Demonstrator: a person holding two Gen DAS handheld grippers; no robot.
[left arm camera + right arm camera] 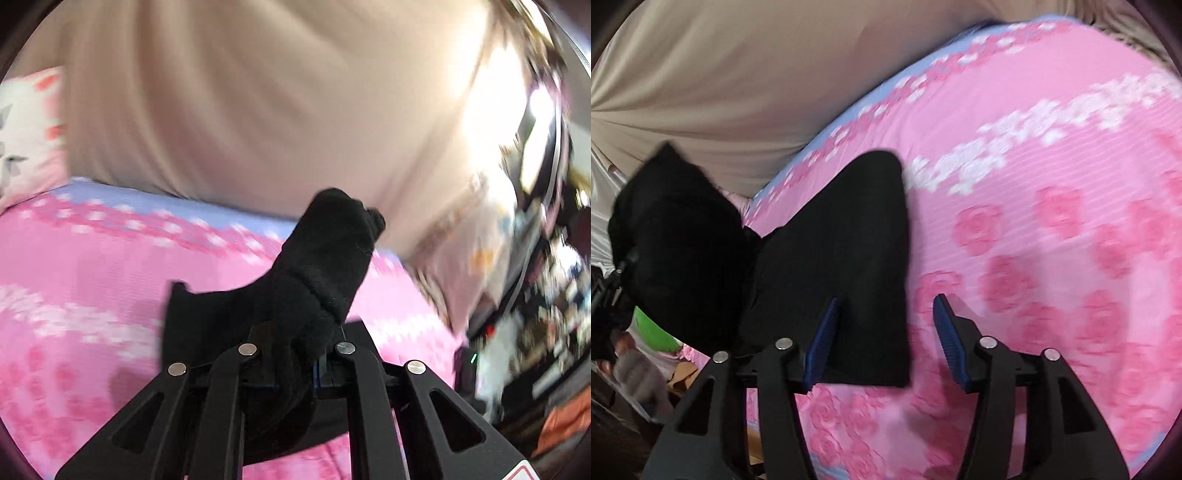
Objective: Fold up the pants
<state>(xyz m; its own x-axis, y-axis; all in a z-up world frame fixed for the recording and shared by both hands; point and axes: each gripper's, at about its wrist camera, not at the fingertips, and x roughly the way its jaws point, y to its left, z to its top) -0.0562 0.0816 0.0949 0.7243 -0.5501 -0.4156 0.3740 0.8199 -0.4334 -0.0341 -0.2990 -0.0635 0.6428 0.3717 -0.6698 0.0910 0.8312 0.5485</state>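
Note:
The black pants (842, 258) lie partly flat on the pink flowered bedsheet (1052, 240). My left gripper (295, 369) is shut on a bunched part of the pants (325, 266) and holds it up above the sheet; that raised bunch also shows in the right wrist view (676, 240) at the left. My right gripper (882, 343) is open, its blue pads (823, 343) spread apart, hovering over the near right edge of the flat part of the pants. It holds nothing.
A beige curtain or sheet (240, 92) hangs behind the bed. A pink and white pillow (26, 125) lies at the far left. Cluttered room items (546, 277) stand past the bed's right edge. A green object (653, 332) is at lower left.

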